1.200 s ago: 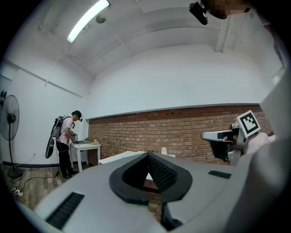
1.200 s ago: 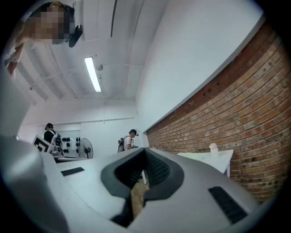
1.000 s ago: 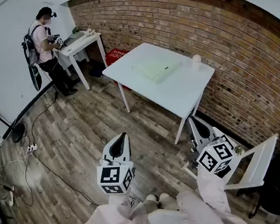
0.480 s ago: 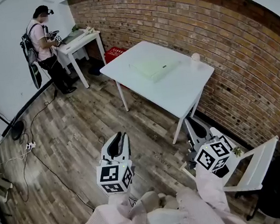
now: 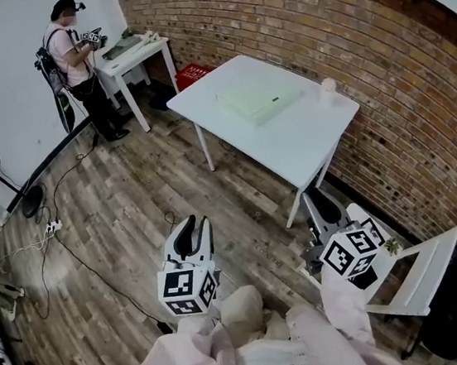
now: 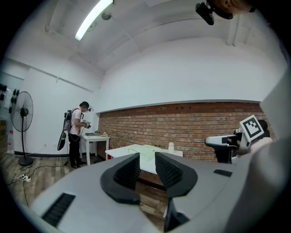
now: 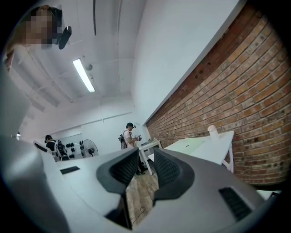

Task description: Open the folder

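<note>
Folder (image 5: 257, 98) far ahead; left tongs (image 5: 193, 226) level, just opening, empty; right tongs (image 5: 315, 201) level.

The flat pale-green folder (image 5: 257, 98) on the white square table (image 5: 307, 146) is too small to tell open from shut; the small white container (image 5: 329, 87) near it cannot be identified

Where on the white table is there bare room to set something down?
The near half, between the folder and the table's front corner, is bare. So is the corner left of the folder. The wall side, between folder and white container, is tightest.
</note>
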Tool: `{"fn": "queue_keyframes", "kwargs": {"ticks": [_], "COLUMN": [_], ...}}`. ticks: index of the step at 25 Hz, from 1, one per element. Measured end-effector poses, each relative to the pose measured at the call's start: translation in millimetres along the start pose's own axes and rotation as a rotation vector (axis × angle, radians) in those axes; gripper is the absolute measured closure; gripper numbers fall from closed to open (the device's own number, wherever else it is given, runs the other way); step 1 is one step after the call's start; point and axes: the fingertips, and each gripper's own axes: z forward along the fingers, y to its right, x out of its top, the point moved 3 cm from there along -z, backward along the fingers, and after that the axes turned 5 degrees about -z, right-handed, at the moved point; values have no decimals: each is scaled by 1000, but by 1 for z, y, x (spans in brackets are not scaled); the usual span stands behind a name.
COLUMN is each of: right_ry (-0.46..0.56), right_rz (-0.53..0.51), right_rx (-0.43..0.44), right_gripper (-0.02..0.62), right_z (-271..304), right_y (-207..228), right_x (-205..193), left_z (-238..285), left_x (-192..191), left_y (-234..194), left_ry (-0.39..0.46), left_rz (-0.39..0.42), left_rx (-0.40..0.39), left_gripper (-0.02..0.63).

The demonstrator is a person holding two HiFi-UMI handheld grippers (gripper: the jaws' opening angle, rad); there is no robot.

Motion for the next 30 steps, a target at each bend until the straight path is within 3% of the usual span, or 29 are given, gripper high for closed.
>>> {"fn": "queue_keyframes", "kwargs": {"ticks": [8,30], "right_ry": [-12,-49], "right_rz": [-11,44], "right_rx": [-11,-126], "right_gripper": [508,503], "right_z": [40,217], "right_y": [21,81], "right_x": [-2,-16], "left_z": [45,237], "left_x": [1,22], "left_y": [-17,-104], "left_ry": [1,-78], "left_rz": [-17,-26], "left_rx": [1,-126], "left_gripper": [511,511]}}
